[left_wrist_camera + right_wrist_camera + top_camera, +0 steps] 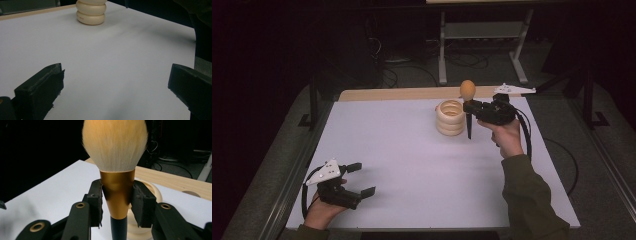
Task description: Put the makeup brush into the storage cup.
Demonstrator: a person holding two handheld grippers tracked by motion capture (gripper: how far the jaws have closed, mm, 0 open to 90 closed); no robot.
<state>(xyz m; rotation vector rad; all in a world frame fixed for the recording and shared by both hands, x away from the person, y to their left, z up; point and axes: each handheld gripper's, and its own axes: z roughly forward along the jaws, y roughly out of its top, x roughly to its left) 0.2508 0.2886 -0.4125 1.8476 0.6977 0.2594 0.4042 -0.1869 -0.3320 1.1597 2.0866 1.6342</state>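
The right gripper (117, 202) pinched the brush (115, 157) upright beside the stacked rings (450, 118); the left gripper (358, 179) rested spread. Next move likely called for lowering the handle into the rings.

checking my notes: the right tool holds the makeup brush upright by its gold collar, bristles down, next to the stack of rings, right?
Not quite: the bristles point up, not down. The right gripper view shows the right tool clamped on the gold collar of the makeup brush, with the fluffy head above and the dark handle below. It is upright next to the stack of rings.

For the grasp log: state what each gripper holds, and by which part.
Right gripper: makeup brush, clamped at its gold ferrule, bristles up. Left gripper: open, holding nothing.
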